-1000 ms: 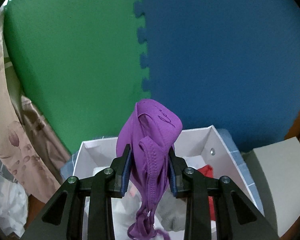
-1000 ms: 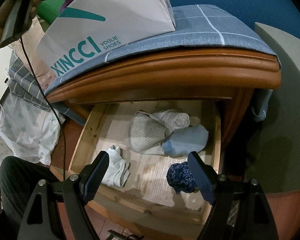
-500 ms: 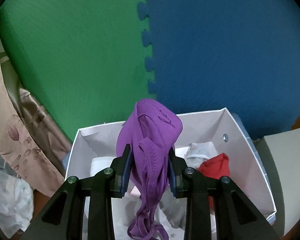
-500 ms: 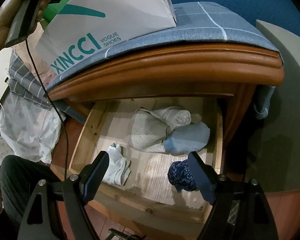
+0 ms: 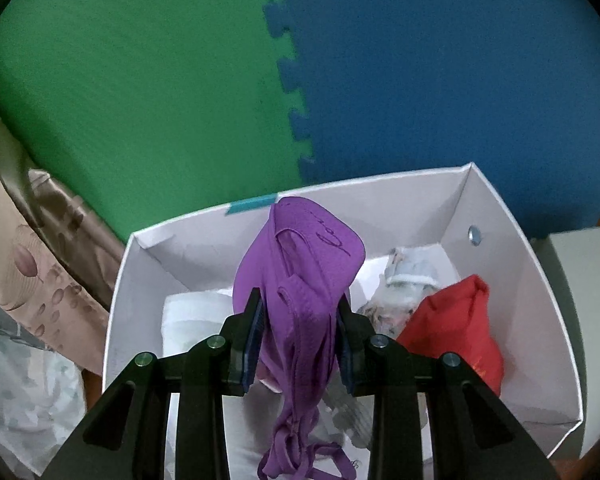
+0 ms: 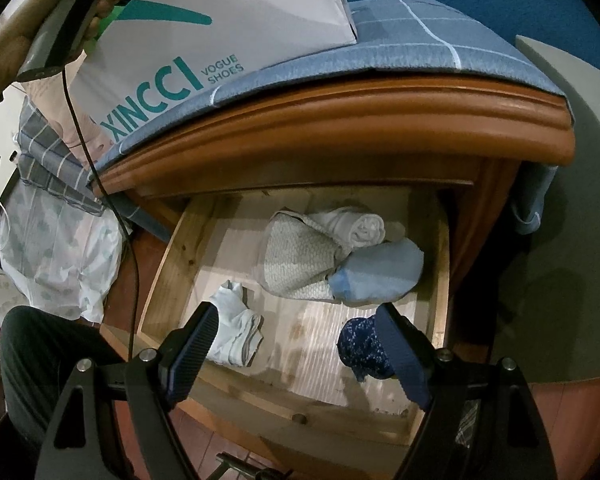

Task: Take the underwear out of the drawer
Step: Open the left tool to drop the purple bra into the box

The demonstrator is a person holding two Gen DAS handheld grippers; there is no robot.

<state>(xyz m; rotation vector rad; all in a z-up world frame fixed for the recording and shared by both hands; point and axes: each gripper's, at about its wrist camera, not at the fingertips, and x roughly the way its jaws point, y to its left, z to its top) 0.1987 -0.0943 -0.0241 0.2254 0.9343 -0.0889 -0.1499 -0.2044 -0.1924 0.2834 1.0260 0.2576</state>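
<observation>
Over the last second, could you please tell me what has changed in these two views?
The left gripper, shut on the purple underwear, has come down toward the white shoe box; more of the box's inside and the red garment now shows. Nothing was released. The right gripper stays open and still over the drawer, and the clothes there lie as before.

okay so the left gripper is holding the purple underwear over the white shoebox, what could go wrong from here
1. The purple underwear has straps dangling below the left gripper; on release they might catch on the jaws instead of dropping into the white shoebox.
2. The box already holds a red garment and others, so the piece may pile up near the rim.
3. The right gripper hangs open over the drawer, beside a dark blue piece it could nudge.
</observation>
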